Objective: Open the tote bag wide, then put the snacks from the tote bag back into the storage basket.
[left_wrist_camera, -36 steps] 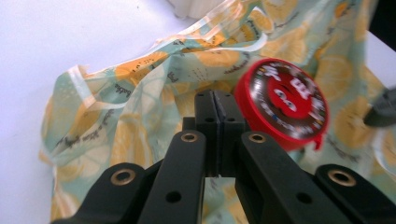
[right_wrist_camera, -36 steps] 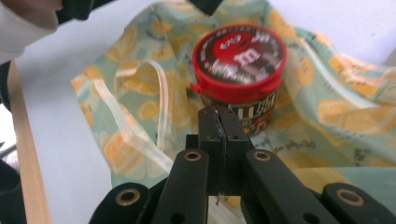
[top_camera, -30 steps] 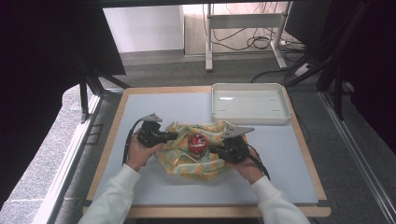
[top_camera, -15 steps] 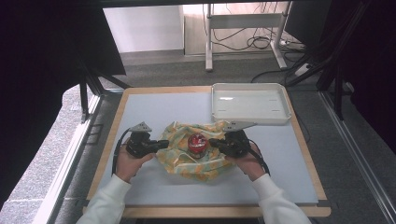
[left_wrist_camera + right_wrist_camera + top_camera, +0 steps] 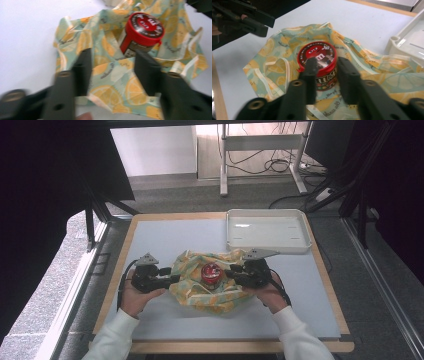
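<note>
1. Cloth [image 5: 207, 287], yellow-green with a lemon print, is spread crumpled on the table [image 5: 165, 237], near the white tray [image 5: 267, 230], which sits beyond it at the far right. The step in hand is judged to be wrapping the jar in the cloth; it would be done well if an edge at each side of the jar is gripped near its corner, lifted and folded over the lid without the jar being tipped.
2. Jar [image 5: 212, 272], red-lidded and upright, stands on the middle of the cloth.
3. Left gripper [image 5: 175, 279] is seen at the cloth's left edge; its jaws have just been opening and now stand wide apart. In the left gripper view [image 5: 113, 67] the cloth lies under and between them, but nothing is pinched.
4. Right gripper [image 5: 231, 268] is seen at the jar's right side; its jaws have just been opening and stand part open. In the right gripper view [image 5: 327, 72] the jar is framed beyond the tips; nothing is seen to be held.
</note>
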`<state>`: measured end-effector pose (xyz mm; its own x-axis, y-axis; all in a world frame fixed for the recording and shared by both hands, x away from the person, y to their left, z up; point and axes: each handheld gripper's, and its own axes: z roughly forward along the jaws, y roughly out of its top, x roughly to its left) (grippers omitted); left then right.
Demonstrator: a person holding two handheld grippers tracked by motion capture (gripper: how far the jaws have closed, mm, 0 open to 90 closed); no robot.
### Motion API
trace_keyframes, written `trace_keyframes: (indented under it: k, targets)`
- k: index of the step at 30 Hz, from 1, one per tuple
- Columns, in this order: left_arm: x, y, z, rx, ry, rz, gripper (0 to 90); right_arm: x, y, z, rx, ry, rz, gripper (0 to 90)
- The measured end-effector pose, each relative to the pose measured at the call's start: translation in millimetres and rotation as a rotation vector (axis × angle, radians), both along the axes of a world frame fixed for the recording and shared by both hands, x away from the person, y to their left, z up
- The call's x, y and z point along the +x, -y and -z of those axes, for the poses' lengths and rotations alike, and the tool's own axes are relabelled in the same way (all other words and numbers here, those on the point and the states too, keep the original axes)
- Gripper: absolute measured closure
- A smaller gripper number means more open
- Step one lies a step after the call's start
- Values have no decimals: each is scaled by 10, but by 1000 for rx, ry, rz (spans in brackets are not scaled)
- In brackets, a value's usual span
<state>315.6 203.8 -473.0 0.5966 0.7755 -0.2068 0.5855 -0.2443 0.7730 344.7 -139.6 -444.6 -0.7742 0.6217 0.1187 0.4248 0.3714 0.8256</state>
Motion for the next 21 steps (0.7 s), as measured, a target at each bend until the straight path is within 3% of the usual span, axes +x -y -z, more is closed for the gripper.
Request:
trace_keyframes:
  k: [2,5,17,21]
  targets:
    - [-12,-5,-6,-1,0,-3,337,-2,3,-15,1,0,7,514]
    - [-28,-13,-12,-3,5,-6,289,-1,4,-26,-2,6,12,453]
    - [-11,-1,12,15,4,-10,281,-32,-52,-36,-44,8,26,368]
    - [-7,7,29,40,3,-12,287,-21,-117,-23,-63,-1,7,348]
